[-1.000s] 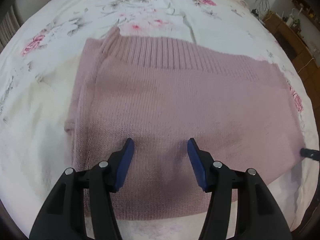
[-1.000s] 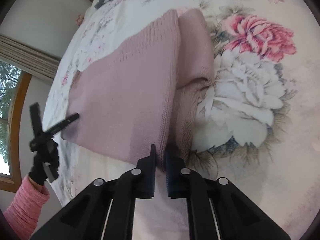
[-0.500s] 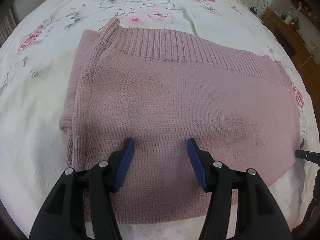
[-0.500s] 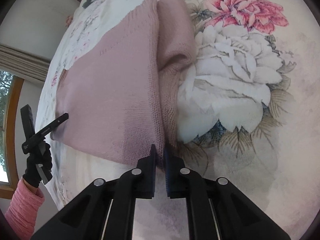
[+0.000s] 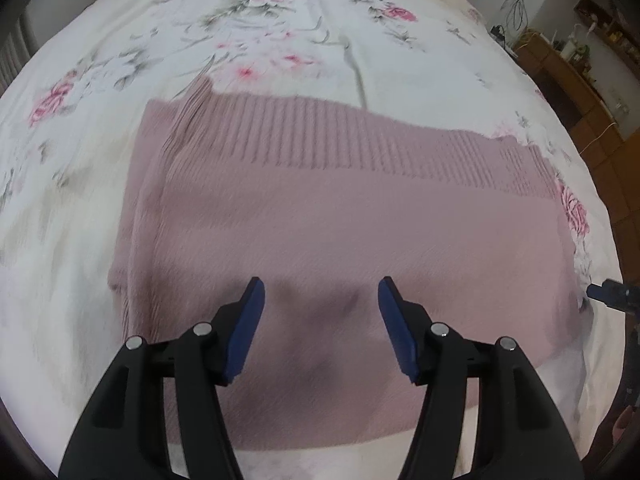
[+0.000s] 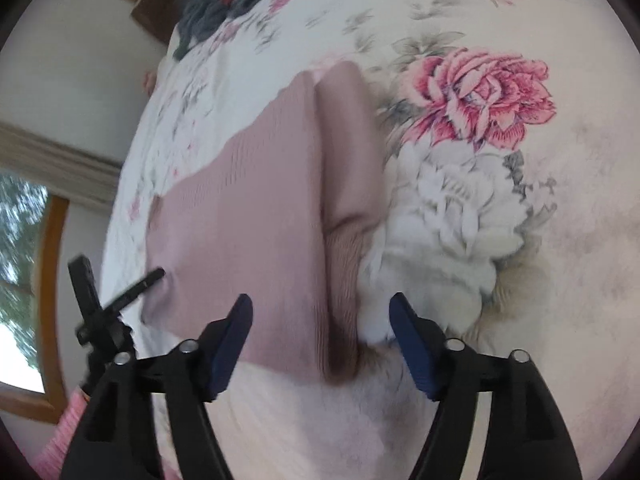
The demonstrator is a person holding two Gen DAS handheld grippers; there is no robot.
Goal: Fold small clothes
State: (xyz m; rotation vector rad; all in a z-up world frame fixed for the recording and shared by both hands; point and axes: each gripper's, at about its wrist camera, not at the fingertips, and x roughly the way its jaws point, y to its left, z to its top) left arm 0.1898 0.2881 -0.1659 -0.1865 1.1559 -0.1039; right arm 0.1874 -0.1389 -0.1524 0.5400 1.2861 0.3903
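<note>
The dusty-pink knitted sweater [image 5: 340,240] lies folded and flat on a white bedspread printed with pink and grey flowers [image 5: 280,40], its ribbed band along the far edge in the left wrist view. On its left side a narrower strip of the same knit sticks out from under the top layer.

The left gripper [image 5: 320,292] hangs over the near part of the sweater with its blue-padded fingers [image 5: 248,320] spread wide and nothing between them; whether the tips touch the knit cannot be told.

In the right wrist view the right gripper [image 6: 320,312] also stands wide open and holds nothing. It straddles the near right corner of the sweater [image 6: 248,220], where the top layer's edge runs away from the camera beside a folded-under strip of knit. One fingertip is over the sweater, the other over the bedspread [image 6: 540,260] near a large printed white flower and a pink rose. The left gripper [image 6: 116,300] shows at the sweater's far corner in this view, with a pink knitted sleeve [image 6: 68,420] below it.

A heap of dark grey and red clothes [image 6: 224,4] lies at the far end of the bed. Wooden furniture [image 5: 580,92] stands to the right of the bed.
</note>
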